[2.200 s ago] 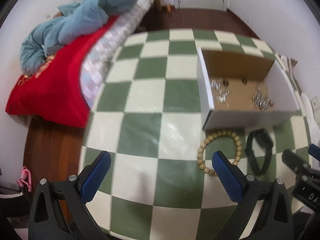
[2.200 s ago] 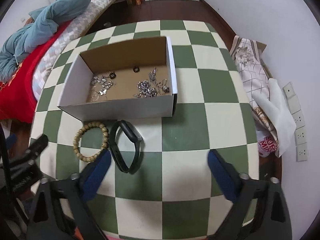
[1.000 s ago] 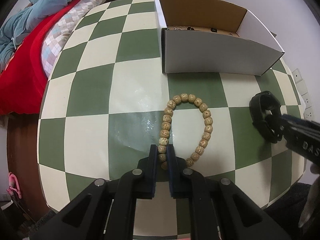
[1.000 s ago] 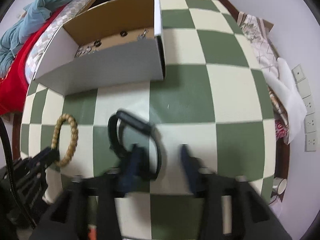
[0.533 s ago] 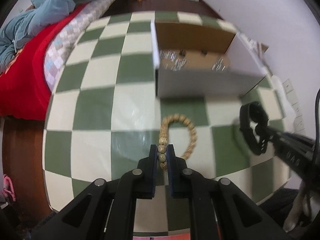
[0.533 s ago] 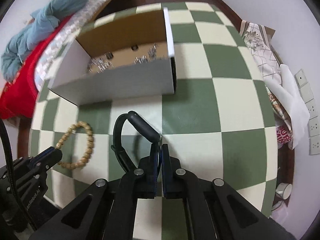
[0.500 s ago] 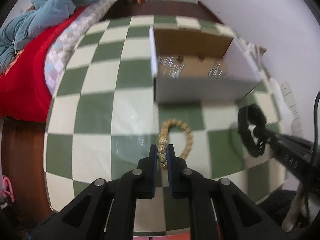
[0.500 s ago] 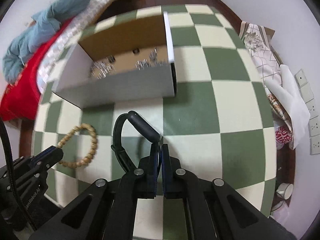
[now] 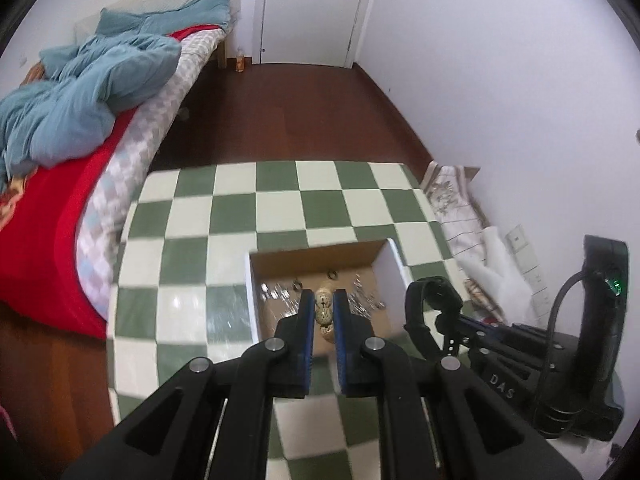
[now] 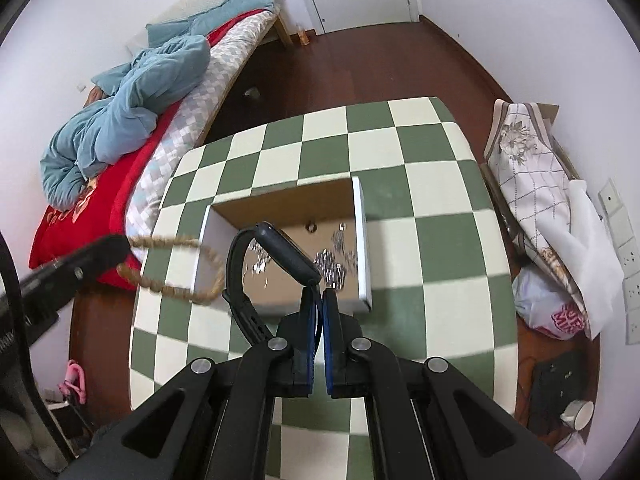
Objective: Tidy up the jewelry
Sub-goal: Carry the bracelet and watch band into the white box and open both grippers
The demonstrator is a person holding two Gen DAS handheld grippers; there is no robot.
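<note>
- The bed [image 9: 80,152] is the biggest thing in sight, off to my left beyond the table, with a red cover and a rumpled blue duvet [image 10: 132,92] heaped on it.
- The table [image 9: 180,264] with its green-and-cream checked top lies below both my grippers; dark wooden floor [image 9: 288,120] runs from its far edge to a white door [image 9: 312,8].
- To my right, against the wall, a patterned cloth [image 10: 532,172] is piled with white fabric and a plastic bag.
- The open cardboard box [image 10: 362,240], white outside and brown inside, sits on the table with small silvery jewelry pieces [image 10: 332,266] scattered on its floor.
- My right gripper [image 10: 319,300] has its blue pads pressed together on the strap of the black wristband [image 10: 288,254], which is lifted off the table and hangs over the box's near wall.
- My left gripper [image 9: 320,308] is pinched narrow around the wooden bead bracelet [image 9: 324,312]; a few beads show between the pads, directly above the box interior.
- In the right wrist view the bracelet's loop dangles in the air, blurred, at the box's left side, clear of the tabletop.
</note>
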